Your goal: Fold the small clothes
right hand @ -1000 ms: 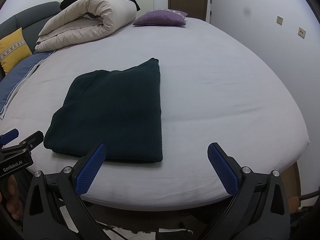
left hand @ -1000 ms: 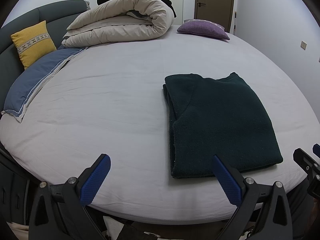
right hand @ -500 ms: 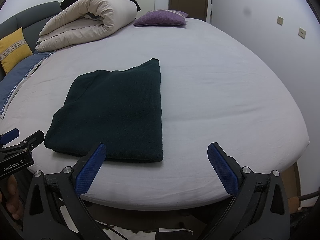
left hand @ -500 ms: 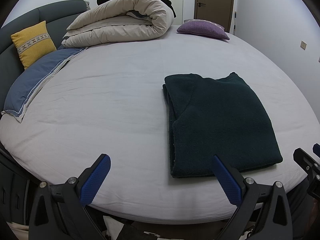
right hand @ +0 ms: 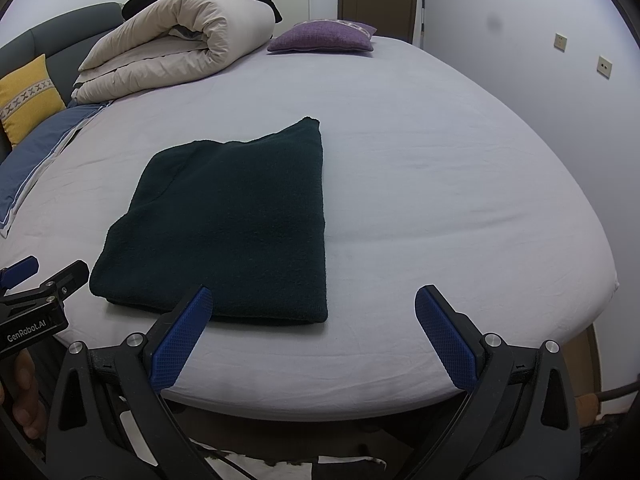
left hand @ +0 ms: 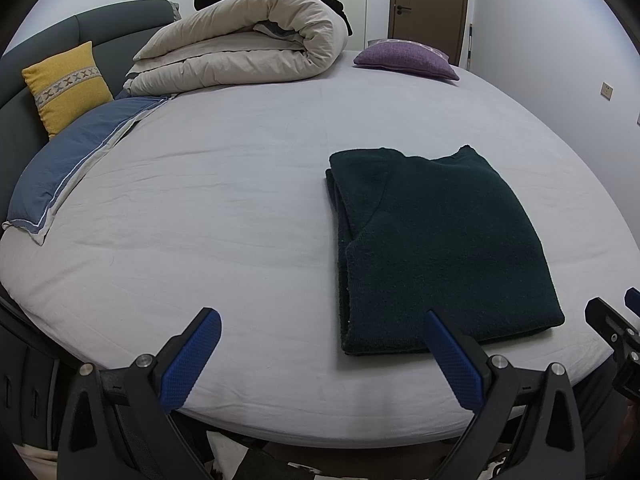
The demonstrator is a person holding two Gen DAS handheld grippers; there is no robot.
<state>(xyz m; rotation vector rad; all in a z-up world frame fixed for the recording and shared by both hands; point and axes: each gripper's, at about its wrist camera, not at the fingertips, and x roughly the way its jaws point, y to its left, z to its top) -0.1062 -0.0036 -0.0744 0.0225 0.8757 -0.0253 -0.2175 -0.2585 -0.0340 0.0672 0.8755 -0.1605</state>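
A dark green sweater lies folded into a flat rectangle on the pale grey bed sheet, near the front edge. It also shows in the right wrist view. My left gripper is open and empty, held over the bed's front edge just left of the sweater's near corner. My right gripper is open and empty, at the front edge by the sweater's near right corner. Neither gripper touches the cloth.
A rolled beige duvet lies at the back. A purple cushion sits back right, a yellow cushion and a blue pillow at the left. A wall stands right of the bed.
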